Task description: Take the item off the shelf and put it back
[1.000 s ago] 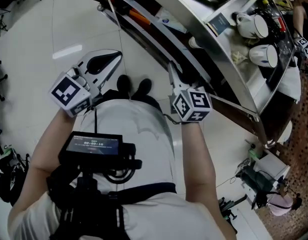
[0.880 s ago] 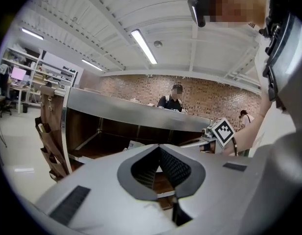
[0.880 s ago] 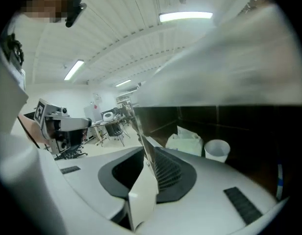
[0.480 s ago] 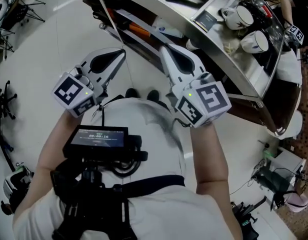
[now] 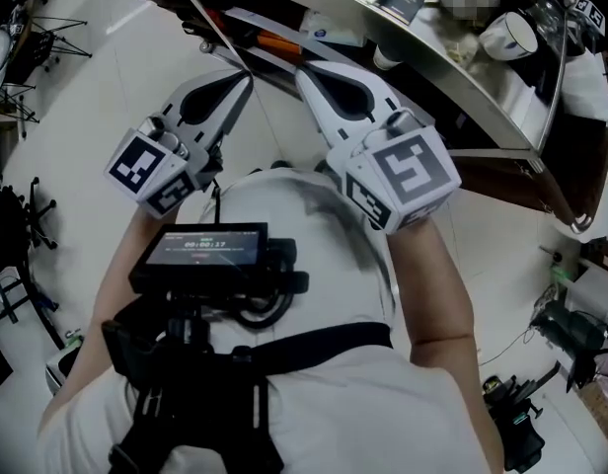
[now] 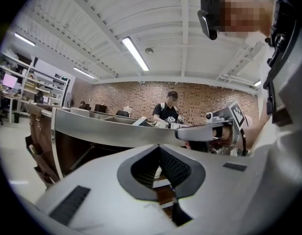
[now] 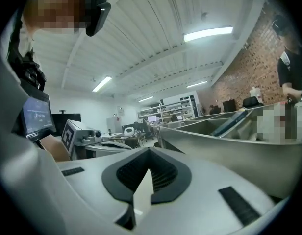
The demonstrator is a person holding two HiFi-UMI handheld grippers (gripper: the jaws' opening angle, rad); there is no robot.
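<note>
At left: left hand-held gripper (image 5: 245, 82), jaws pressed together, nothing between them, aimed toward the shelf (image 5: 452, 92). Below it, a small lit screen (image 5: 203, 247) on the chest rig. Just to the right: right hand-held gripper (image 5: 304, 75), jaws just closed tight, likewise empty, tip near the shelf's metal edge. Beyond both tips, under the metal top: an orange item (image 5: 277, 40) lying on a lower level, touched by neither. Further right, on top: a white cup (image 5: 509, 36), well apart from both. Cannot tell which shelved thing is the task's own.
</note>
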